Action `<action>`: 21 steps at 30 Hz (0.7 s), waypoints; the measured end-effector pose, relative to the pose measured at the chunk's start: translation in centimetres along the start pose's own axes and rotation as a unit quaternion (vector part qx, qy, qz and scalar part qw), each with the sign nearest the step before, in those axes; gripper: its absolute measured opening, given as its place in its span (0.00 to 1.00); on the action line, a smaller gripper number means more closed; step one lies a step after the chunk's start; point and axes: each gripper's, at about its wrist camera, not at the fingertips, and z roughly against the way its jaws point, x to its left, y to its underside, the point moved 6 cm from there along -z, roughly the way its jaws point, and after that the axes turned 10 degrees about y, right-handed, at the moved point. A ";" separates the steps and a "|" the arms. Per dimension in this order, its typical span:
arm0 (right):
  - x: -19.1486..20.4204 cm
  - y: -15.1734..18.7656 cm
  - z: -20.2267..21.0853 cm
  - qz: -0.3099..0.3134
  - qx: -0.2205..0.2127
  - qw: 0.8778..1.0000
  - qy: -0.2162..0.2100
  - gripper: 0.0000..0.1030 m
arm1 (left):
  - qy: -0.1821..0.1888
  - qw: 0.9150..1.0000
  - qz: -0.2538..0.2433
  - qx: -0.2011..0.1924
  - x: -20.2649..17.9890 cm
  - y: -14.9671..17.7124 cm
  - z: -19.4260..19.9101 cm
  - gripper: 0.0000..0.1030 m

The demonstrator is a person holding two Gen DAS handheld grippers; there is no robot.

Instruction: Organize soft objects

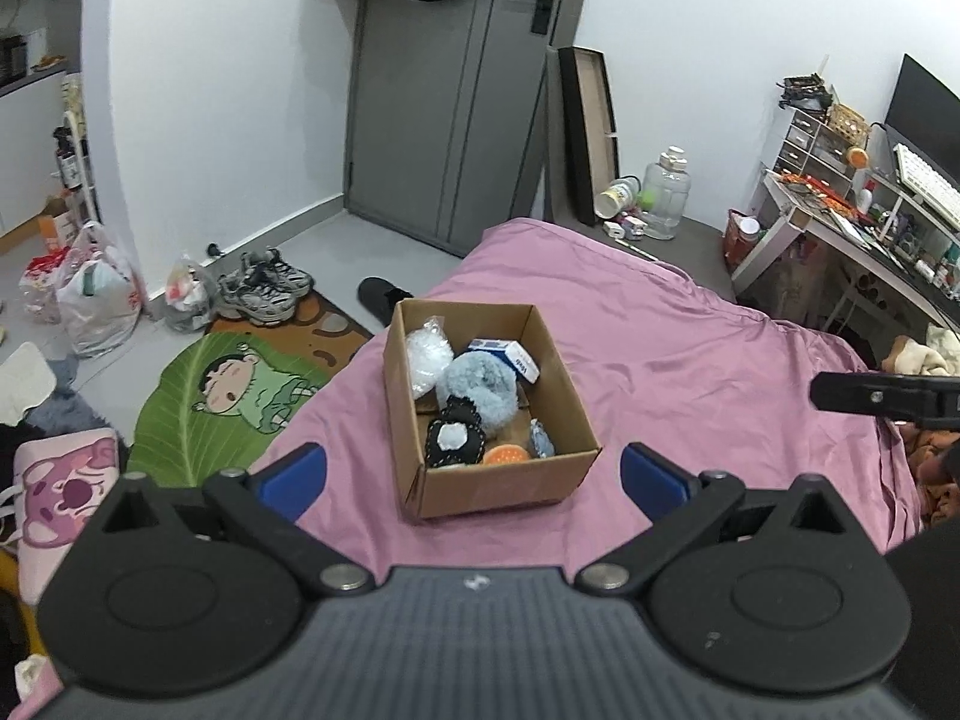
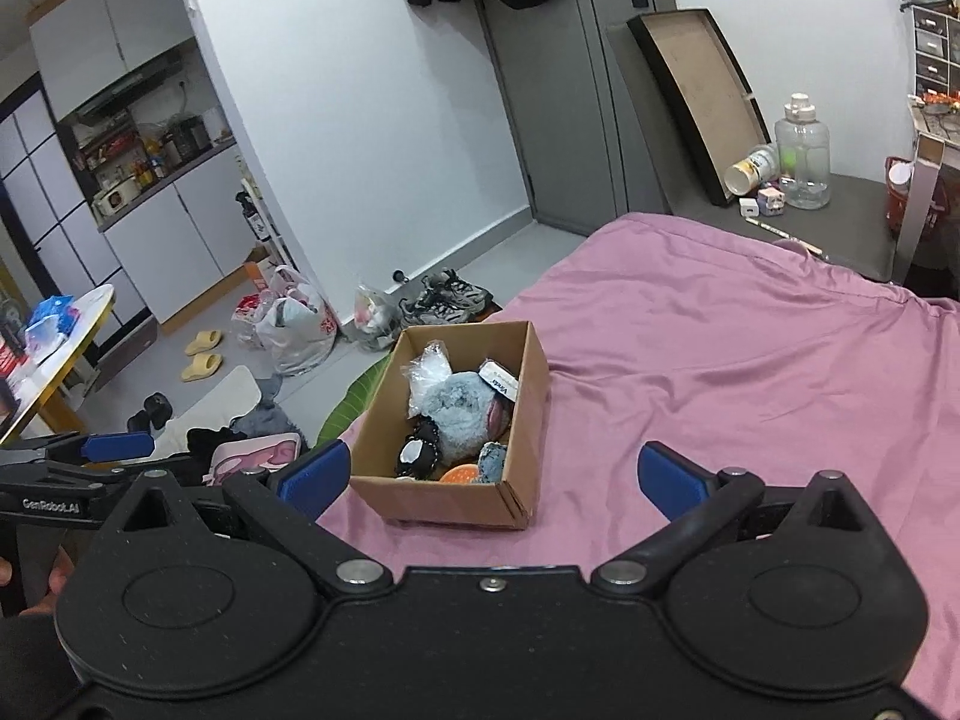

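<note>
Left wrist view shows the open brown cardboard box point(image 1: 480, 420) on the pink bedsheet point(image 1: 690, 372) already holding the fluffy blue plush point(image 1: 480, 390) and other soft items, while left gripper point(image 1: 474, 474) and right gripper point(image 2: 492, 474) gape empty, suggesting sorting is nearly finished.
</note>
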 end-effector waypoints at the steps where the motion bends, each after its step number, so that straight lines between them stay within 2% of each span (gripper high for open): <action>1: -0.1 0.2 0.4 0.004 -0.005 1.000 -0.003 1.00 | -0.001 1.000 -0.001 -0.001 -0.2 0.2 0.3 1.00; 11: -0.7 1.3 3.6 -0.008 -0.026 0.999 -0.029 1.00 | -0.002 1.000 0.016 -0.008 -2.5 2.2 1.7 1.00; 21: -0.3 2.8 5.4 0.006 -0.016 0.999 -0.030 1.00 | -0.006 1.000 0.015 -0.006 -3.5 3.3 2.2 1.00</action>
